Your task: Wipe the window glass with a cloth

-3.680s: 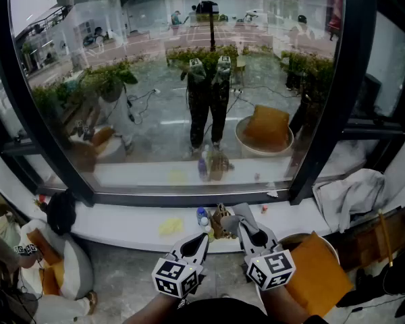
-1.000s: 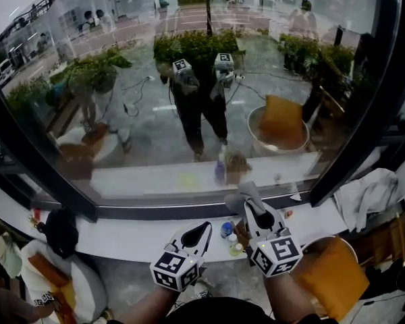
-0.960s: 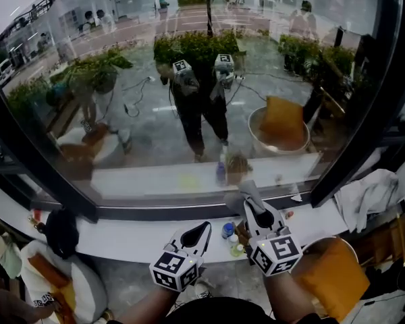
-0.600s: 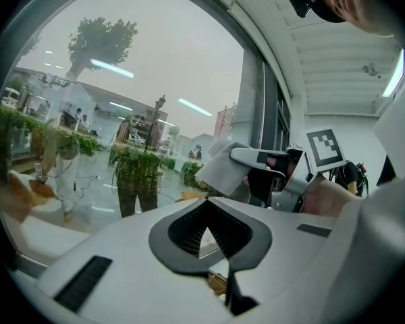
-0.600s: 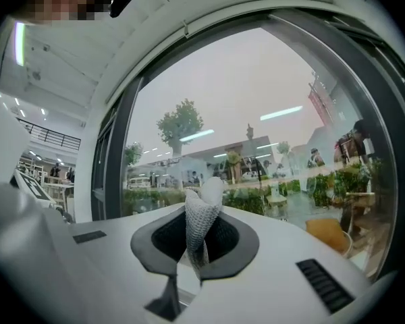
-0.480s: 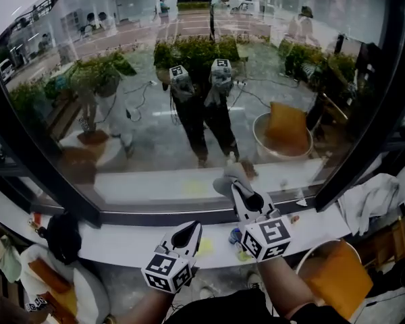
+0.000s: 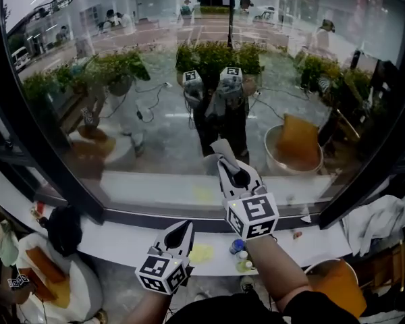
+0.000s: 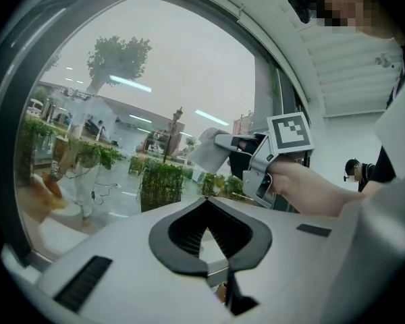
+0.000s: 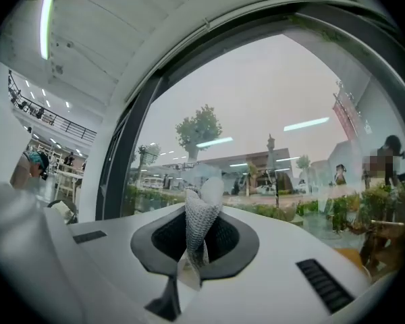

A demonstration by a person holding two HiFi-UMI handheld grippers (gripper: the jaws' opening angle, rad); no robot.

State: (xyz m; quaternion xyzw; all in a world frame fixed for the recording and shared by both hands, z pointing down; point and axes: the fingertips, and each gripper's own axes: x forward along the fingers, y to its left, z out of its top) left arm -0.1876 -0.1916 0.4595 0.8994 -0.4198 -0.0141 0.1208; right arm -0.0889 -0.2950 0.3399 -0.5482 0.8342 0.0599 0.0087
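Reflective window glass (image 7: pixel 155 113), white sill (image 7: pixel 121 240), cloth (image 9: pixel 202 221) in right tongs (image 7: pixel 226 162)

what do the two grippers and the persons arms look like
The left gripper and right gripper match: white tapered plastic shells with a black teardrop-shaped frame round the jaws and small dark ribbed slots. Each carries a white cube printed with black square markers. No cables show. The forearms are uncovered; dark clothing appears only at the head view's bottom edge.

1. The cloth (image 9: pixel 202 193) has its lower end hidden between the right gripper's (image 9: pixel 200 229) jaws.
2. Small bottles (image 7: pixel 237 247) on the sill (image 7: pixel 121 238) are partly behind the forearm (image 7: pixel 273 272), and their labels are unreadable.
3. The picture's right edge crops the white towel (image 7: pixel 381 218).
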